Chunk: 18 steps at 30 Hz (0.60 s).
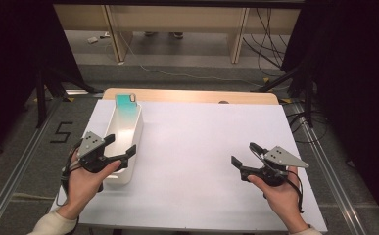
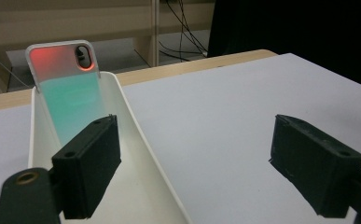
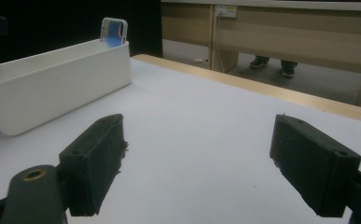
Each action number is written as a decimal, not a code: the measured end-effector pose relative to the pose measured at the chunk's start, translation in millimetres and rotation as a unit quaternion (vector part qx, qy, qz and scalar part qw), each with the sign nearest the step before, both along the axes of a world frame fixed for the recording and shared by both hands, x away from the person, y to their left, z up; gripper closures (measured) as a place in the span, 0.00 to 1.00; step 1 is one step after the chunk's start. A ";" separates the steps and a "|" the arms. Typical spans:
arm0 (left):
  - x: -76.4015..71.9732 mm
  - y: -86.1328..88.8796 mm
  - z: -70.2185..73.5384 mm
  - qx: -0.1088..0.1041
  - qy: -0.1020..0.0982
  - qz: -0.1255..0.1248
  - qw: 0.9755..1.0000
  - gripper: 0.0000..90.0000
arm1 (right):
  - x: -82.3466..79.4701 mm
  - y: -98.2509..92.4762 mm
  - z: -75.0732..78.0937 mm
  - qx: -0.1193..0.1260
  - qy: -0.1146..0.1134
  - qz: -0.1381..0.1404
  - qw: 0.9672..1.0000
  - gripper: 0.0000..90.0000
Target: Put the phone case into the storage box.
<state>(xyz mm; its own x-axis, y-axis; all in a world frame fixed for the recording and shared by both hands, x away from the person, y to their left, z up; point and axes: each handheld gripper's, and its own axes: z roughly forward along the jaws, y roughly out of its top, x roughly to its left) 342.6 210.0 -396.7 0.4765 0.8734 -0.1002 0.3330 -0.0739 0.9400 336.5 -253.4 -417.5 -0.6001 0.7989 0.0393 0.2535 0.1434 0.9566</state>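
Note:
A long white bin [image 1: 133, 128] lies on the left of the white table. A teal and red phone case [image 1: 125, 104] leans upright against the bin's far end, seen close in the left gripper view [image 2: 68, 88] and far off in the right gripper view [image 3: 114, 31]. My left gripper [image 1: 120, 145] is open and straddles the bin's near right wall, one jaw above the inside, the other outside over the table. In its own view the gripper [image 2: 194, 165] holds nothing. My right gripper [image 1: 244, 152] is open over bare table at the right, also empty [image 3: 197, 163].
The white table top [image 1: 201, 147] spreads between the two hands. A wooden edge [image 1: 192, 95] runs along its far side. Beyond it are desk legs, cables on the floor and a person's shoes [image 3: 274, 65]. Dark curtains stand at both sides.

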 end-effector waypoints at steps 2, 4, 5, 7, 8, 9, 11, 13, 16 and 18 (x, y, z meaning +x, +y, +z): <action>-2.0 0.5 -0.6 -0.001 -0.001 -0.002 1.000 0.17 | 0.0 0.3 0.2 -0.002 0.000 0.001 1.000 0.21; -3.8 0.7 -1.4 0.000 -0.002 -0.003 1.000 0.17 | -0.3 0.6 0.2 -0.001 0.001 0.002 1.000 0.21; -4.2 1.0 -2.0 0.002 -0.002 -0.005 1.000 0.17 | -0.1 0.5 -0.2 0.001 0.003 0.004 1.000 0.21; -5.2 1.1 -3.2 -0.001 -0.001 -0.004 1.000 0.17 | 0.0 -0.1 -0.4 -0.002 0.002 0.003 1.000 0.21; -5.4 1.4 -3.7 0.000 -0.002 -0.003 1.000 0.17 | 0.0 0.0 -0.4 -0.001 0.003 0.002 1.000 0.21; -5.9 2.0 -4.0 0.002 0.000 -0.005 1.000 0.17 | 0.1 0.1 -0.3 -0.002 0.002 0.002 1.000 0.21; -7.0 2.4 -4.9 0.002 -0.002 -0.004 1.000 0.17 | 0.2 0.7 -0.6 0.004 0.002 0.005 1.000 0.21; -8.1 2.8 -5.9 0.002 -0.001 -0.006 1.000 0.17 | 0.1 0.0 -0.4 -0.001 0.001 0.003 1.000 0.21; -9.7 2.8 -8.1 0.004 0.002 -0.010 1.000 0.17 | 0.1 0.0 -0.4 -0.002 0.002 0.003 1.000 0.21; -10.5 2.9 -9.6 0.005 0.004 -0.008 1.000 0.17 | 0.2 0.2 -0.7 -0.001 0.002 0.003 1.000 0.21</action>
<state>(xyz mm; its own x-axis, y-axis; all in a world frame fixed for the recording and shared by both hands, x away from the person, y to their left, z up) 332.1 212.9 -406.3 0.4901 0.8665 -0.0952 0.3391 -0.0889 0.9365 336.7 -253.2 -418.2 -0.6040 0.7960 0.0399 0.2571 0.1472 0.9551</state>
